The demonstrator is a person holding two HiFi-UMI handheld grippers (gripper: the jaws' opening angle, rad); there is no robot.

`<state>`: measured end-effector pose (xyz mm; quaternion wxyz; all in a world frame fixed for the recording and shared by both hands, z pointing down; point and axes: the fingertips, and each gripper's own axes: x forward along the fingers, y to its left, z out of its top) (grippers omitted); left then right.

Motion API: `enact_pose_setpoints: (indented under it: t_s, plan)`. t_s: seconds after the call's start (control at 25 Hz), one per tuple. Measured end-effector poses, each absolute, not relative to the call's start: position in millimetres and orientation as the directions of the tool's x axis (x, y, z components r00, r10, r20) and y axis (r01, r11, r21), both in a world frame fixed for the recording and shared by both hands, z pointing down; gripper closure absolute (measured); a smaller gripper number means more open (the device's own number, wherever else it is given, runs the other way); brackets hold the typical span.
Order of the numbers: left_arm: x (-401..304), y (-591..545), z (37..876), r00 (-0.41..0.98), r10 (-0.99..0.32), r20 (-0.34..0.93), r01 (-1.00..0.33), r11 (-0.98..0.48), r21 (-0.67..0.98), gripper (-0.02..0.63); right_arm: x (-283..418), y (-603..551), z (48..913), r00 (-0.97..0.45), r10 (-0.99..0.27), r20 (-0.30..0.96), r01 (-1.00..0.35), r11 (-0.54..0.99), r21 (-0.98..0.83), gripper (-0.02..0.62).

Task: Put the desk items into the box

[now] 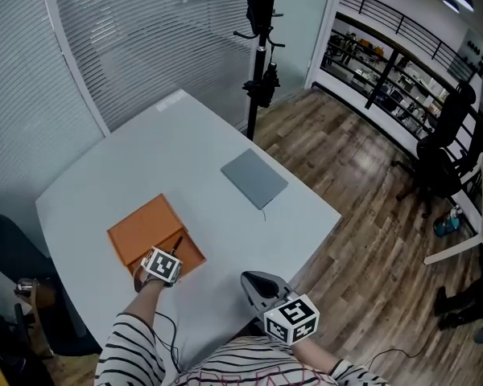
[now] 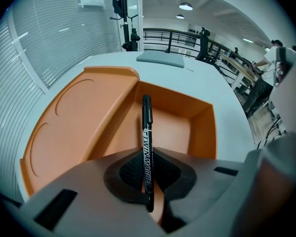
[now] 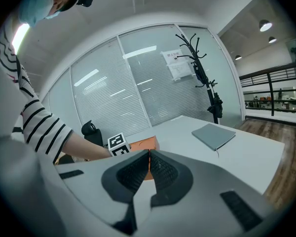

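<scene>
- Orange box (image 1: 145, 236): set on the white counter (image 1: 193, 143) towards its near side, with the lid laid open to the left. Nothing is seen lying in the tray.
- Black marker pen (image 2: 146, 132): held just above the open tray, with the barrel pointed out along the jaws. It is judged light, stiff and smooth, so liable to swivel or slip. It is best taken across the mid-barrel.
- Left gripper (image 2: 148, 177): the jaws are closed tight on the rear part of the marker.
- Right gripper (image 3: 148, 157): the jaws are pressed together with nothing between them. It is held by the counter's near edge, apart from the box.
- Grey notebook (image 1: 254, 178): laid flat further right and untouched. It is judged thin and light, to be taken by an edge.
</scene>
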<state>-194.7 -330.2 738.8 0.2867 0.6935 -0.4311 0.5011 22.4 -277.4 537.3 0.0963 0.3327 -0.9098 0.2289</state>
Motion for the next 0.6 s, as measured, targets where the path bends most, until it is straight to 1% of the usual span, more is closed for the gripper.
enact_pose_setpoints:
  t_s: [0.2,0.36,0.6]
  plan:
    - [-197.4,-332.0,737.0,0.097,-0.295,0.951,-0.882,-0.469,-0.055,0.583,23.0,-277.6,537.3,-0.762,-0.559,0.326,-0.647,0.673,-0.358,0.569]
    - [-194.4,-331.1,740.6,0.113,-0.287,0.951,-0.887,-0.460,-0.034,0.583,27.2,-278.7,537.3,-0.759,-0.564,0.324,-0.650,0.669,-0.360,0.569]
    - [-198.9,-331.1,736.1,0.075,-0.288,0.955,-0.882,-0.465,-0.071,0.583,30.9,-278.8,536.8,-0.756,-0.569,0.322,-0.654,0.663,-0.363,0.569]
